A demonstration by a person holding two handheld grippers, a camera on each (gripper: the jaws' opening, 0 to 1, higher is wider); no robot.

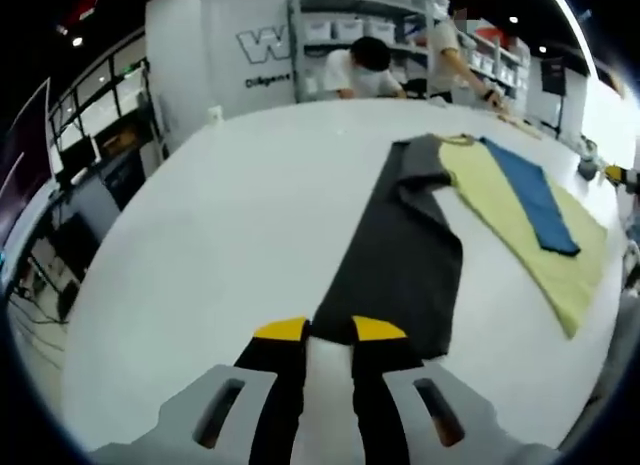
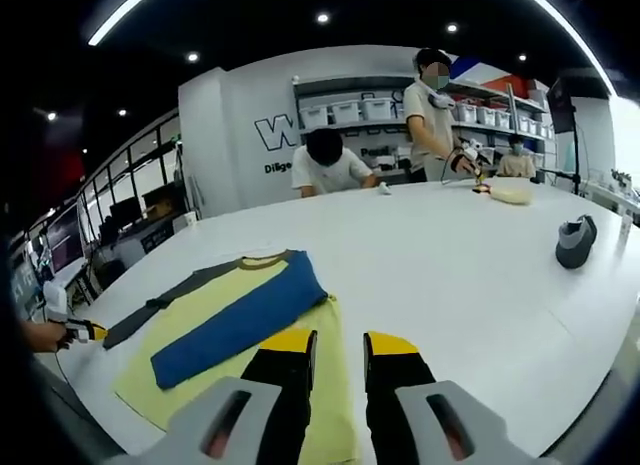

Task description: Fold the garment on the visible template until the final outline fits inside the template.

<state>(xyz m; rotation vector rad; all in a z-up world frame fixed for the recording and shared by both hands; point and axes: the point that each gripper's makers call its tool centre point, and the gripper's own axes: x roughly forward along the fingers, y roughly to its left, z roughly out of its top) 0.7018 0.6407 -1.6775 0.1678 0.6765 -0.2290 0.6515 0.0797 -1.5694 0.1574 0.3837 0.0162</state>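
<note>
A big white counter (image 1: 230,235) holds a shirt (image 1: 500,210). The shirt is yellow with a wide blue stripe (image 1: 530,195) and dark gray sleeves. It lies flat on the counter.

In the left gripper view, one long dark gray sleeve (image 1: 400,255) stretches from the shirt toward the camera. The left tool (image 1: 330,330) has black arms with yellow tips. The tips sit at the near end of the gray sleeve, with a small gap between them. I cannot tell if any cloth is in that gap. The yellow part of the shirt lies off to the right, near the counter's edge.

In the right gripper view, the right tool (image 2: 338,341) is spread a little, with nothing between its yellow tips. The tips are over the near edge of the yellow cloth (image 2: 320,385). The blue stripe (image 2: 240,325) runs across the shirt just to the left of the tool. The gray sleeve (image 2: 165,300) reaches out to the far left. At its end a hand (image 2: 45,335) holds the other tool (image 2: 88,331).

A dark gray thing (image 2: 574,243) sits alone on the counter, far to the right. A pale yellow thing (image 2: 510,193) lies at the far end of the counter.

A person in a white top (image 2: 330,165) leans over the far side of the counter. Another person (image 2: 432,110) stands beside them. Shelves with white boxes (image 2: 360,110) line the wall behind them.
</note>
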